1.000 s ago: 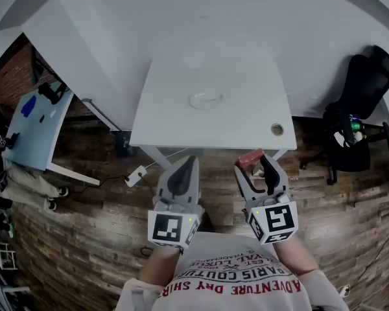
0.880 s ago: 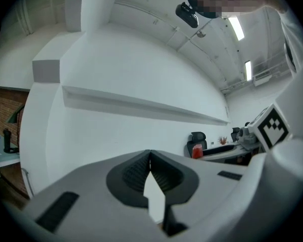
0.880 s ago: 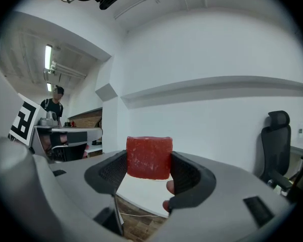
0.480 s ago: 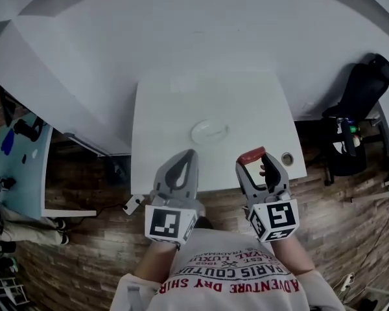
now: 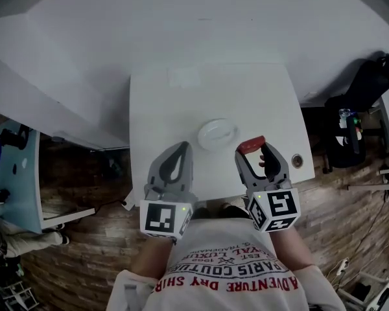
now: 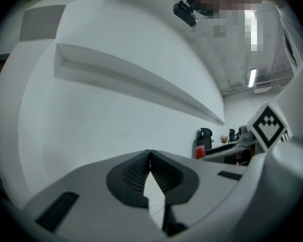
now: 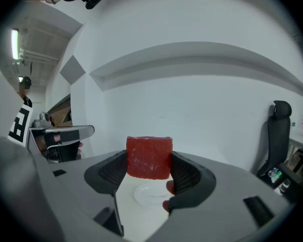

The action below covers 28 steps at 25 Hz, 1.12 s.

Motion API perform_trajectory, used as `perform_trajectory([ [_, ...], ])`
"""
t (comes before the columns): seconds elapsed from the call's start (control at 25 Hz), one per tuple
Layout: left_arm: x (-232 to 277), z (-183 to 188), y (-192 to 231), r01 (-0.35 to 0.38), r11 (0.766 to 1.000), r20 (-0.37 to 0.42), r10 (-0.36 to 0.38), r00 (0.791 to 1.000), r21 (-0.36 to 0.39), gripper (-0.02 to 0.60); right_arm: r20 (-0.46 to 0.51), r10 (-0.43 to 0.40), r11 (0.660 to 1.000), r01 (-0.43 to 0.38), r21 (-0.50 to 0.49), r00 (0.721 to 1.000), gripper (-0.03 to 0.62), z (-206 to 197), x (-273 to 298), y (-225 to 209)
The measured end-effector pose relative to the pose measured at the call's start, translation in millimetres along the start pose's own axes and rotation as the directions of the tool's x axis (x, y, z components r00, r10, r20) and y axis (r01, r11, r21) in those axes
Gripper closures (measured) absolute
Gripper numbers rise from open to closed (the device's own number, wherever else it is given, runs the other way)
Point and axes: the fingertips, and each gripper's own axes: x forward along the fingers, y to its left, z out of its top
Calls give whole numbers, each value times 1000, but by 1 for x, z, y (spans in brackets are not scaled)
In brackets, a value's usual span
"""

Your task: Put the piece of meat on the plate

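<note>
White table (image 5: 162, 109) bears plate (image 5: 217, 133); right tool (image 5: 255, 154) clamps meat (image 5: 251, 144), left tool (image 5: 180, 149) clenched empty; shirt (image 5: 233, 278) reads "ADVENTURE DRY".

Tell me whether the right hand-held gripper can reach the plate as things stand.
Probably yes: the right hand-held gripper, shut on the piece of meat, hangs just right of the plate, and nothing stands on the table between them.
</note>
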Motion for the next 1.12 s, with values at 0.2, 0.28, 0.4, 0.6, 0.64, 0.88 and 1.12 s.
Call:
perform_trajectory([
  [0.2, 18, -26, 12, -21, 1000, -56, 21, 998, 1, 575, -97, 28, 1000, -29, -8, 995, 321, -26, 35, -6],
  [0.28, 27, -37, 13, -34, 999, -93, 32, 995, -14, 575, -146, 41, 999, -45, -26, 988, 321, -40, 53, -10],
  [0.4, 41, -59, 18, -69, 997, -158, 62, 986, -37, 575, -224, 64, 997, -72, -26, 973, 321, -67, 81, -17],
  [0.6, 65, -102, 24, -95, 994, -244, 78, 967, -57, 575, -356, 120, 992, -125, 10, 927, 321, -116, 119, -22],
  [0.64, 69, -110, 25, -97, 993, -260, 78, 963, -60, 575, -383, 129, 991, -133, 16, 915, 321, -126, 126, -22],
  [0.88, 89, -152, 23, -81, 993, -335, 47, 941, -88, 575, -507, 161, 986, -165, 38, 847, 320, -173, 159, -26],
  [1.12, 97, -166, 28, -103, 988, -373, 53, 926, -116, 575, -608, 190, 976, -213, 36, 771, 320, -197, 175, -17],
])
